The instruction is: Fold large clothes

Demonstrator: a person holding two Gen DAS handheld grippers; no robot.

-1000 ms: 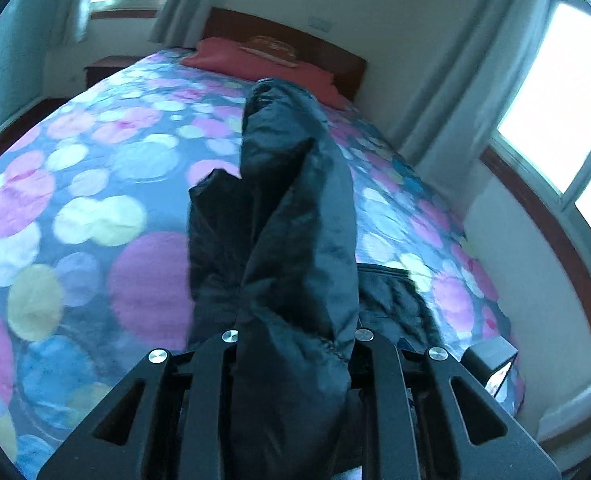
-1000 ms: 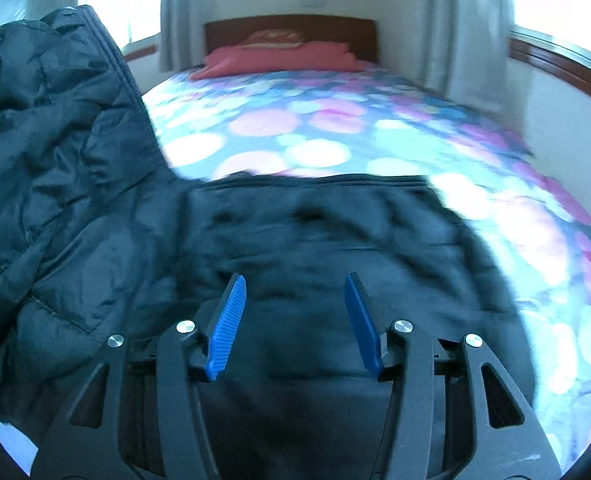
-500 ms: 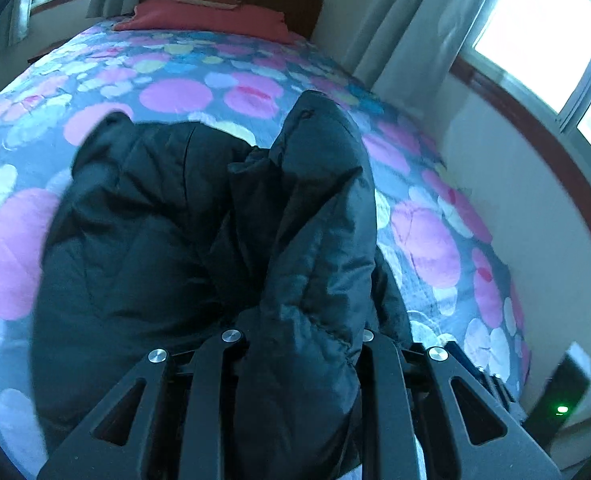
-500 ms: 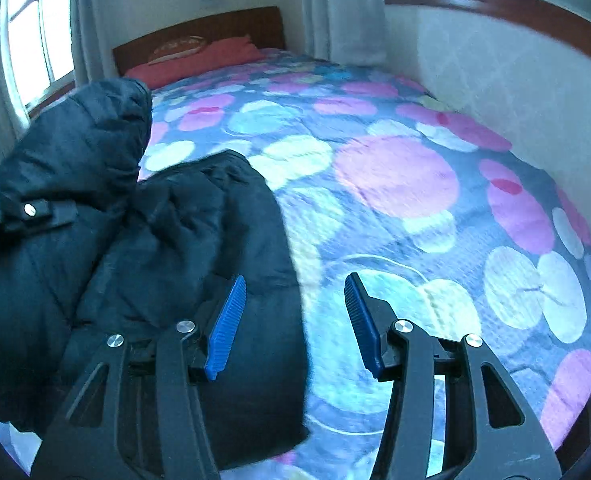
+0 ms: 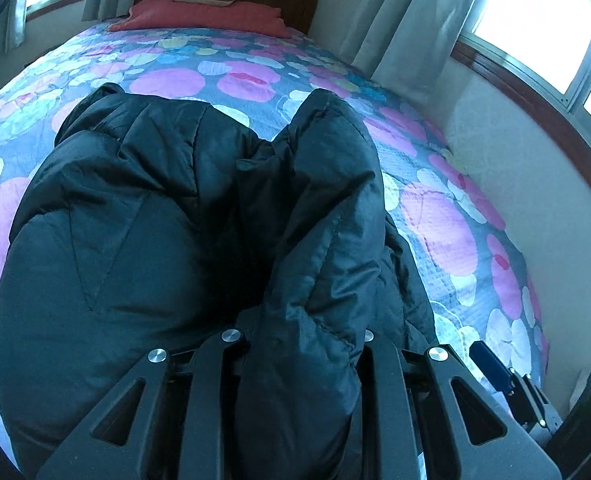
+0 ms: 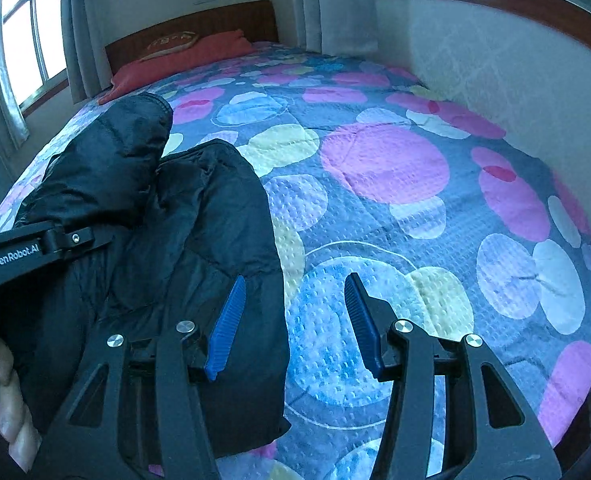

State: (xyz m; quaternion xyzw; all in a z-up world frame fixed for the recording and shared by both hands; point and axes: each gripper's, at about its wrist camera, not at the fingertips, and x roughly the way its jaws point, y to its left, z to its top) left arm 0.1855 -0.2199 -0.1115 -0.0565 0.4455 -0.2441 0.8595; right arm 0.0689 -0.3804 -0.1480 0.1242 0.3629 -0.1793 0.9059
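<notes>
left gripper (image 5: 301,356): clenching jacket (image 5: 135,240) sleeve, now lowering it over the body near bed (image 6: 375,160) foot edge | right gripper (image 6: 291,320): released, withdrawing rightward | fold progressing

Left fingers (image 5: 231,344) buried under jacket (image 5: 143,240)

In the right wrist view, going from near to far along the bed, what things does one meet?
Right gripper, open over the quilt → black jacket → polka-dot quilt → red pillow → wooden headboard.
</notes>
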